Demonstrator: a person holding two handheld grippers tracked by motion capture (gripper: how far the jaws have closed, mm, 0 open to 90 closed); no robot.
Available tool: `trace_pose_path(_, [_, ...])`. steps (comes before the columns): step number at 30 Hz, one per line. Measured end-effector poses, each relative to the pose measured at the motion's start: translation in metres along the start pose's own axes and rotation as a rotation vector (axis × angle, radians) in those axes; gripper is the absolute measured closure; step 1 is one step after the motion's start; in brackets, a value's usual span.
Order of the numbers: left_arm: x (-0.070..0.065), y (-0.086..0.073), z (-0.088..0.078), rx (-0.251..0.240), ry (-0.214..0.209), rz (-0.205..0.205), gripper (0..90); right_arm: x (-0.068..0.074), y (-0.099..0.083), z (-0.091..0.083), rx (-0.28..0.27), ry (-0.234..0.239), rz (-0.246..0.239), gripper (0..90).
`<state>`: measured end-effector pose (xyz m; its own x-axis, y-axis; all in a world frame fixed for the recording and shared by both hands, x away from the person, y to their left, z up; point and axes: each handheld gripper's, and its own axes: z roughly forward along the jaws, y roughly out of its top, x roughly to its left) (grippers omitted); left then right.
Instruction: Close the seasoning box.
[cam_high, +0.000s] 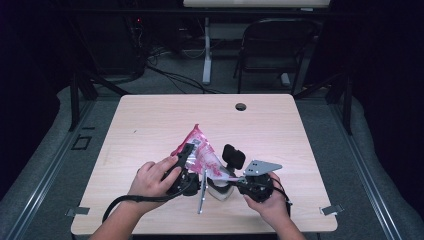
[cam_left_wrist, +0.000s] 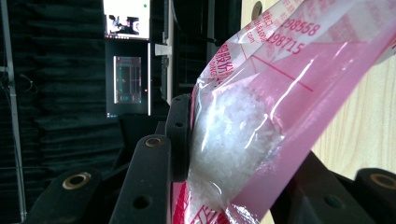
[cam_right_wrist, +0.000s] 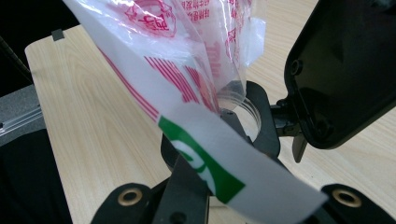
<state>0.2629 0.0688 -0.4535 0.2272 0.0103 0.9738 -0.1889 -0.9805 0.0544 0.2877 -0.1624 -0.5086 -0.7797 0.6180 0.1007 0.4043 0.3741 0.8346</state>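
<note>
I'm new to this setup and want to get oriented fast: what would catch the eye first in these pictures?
The pink-and-clear printed plastic bag, lifted off the middle of the wooden table near its front edge, stands out first. The left gripper clamps it where white crystals bulge inside. The right gripper pinches the bag's white-and-green strip, with a clear jar mouth and a black device just behind.

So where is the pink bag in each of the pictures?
High view: the pink bag is held up over the table's middle, between both hands.
Left gripper view: the bag takes up the right half, white grains inside, squeezed between the jaws.
Right gripper view: the bag hangs at the top middle.
Shared landmark: the light wooden table.
</note>
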Motion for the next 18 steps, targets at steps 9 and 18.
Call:
trace_pose_path(9, [-0.0004, 0.0017, -0.0026, -0.008, 0.006, 0.004, 70.7, 0.0007, -0.001, 0.0009, 0.014, -0.004, -0.002, 90.0])
trace_pose_path(18, [-0.0014, 0.0027, -0.0047, -0.015, 0.01, 0.002, 70.7, 0.0012, -0.0012, 0.0013, 0.028, -0.01, -0.005, 90.0])
